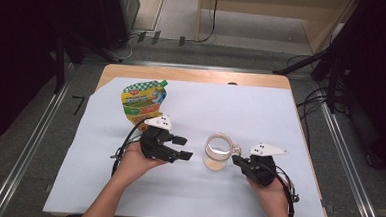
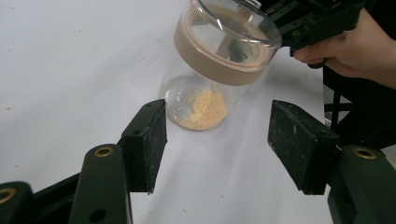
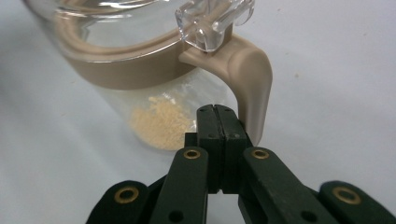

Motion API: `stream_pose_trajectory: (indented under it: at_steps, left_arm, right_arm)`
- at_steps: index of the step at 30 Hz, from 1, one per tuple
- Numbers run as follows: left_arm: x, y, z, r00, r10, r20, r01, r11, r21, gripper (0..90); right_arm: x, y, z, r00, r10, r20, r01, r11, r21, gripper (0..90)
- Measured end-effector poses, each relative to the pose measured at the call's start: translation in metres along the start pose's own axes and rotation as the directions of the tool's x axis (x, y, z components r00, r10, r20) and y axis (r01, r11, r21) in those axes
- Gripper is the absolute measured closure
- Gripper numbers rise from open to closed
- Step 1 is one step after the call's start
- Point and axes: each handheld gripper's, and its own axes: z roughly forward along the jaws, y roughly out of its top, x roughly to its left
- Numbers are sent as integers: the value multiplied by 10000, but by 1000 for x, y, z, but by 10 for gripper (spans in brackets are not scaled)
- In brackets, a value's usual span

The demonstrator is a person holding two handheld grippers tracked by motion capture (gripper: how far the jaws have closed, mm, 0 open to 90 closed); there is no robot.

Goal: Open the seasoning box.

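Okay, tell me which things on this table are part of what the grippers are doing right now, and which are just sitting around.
In use:
- clear jar with a beige collar, some yellowish powder at the bottom
- right gripper, shut, tips by the jar's handle
- left gripper, open, facing the jar

Lying about:
- colourful refill pouch, apart at the far left
- white sheet over the table

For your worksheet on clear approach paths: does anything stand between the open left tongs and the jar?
Nothing visible does. In the left gripper view, bare white sheet lies between the open left tongs and the jar. The right tongs, shut, sit at the jar's handle on the far side, out of that path.
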Motion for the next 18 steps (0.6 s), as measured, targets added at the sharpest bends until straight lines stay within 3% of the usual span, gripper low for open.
stream_pose_trajectory:
  at_steps: [11, 18]
  left_arm:
    - [0, 0, 4, 10000, 22, -44, -21, 10000, 38, 370]
    - [2, 1, 6, 10000, -3, -47, 2, 9999, -121, 342]
  right_arm:
    - [-9, 9, 18, 9983, -299, 506, 314, 9991, -291, 900]
    - [-11, 8, 32, 9957, -485, 787, 487, 9988, -4, 900]
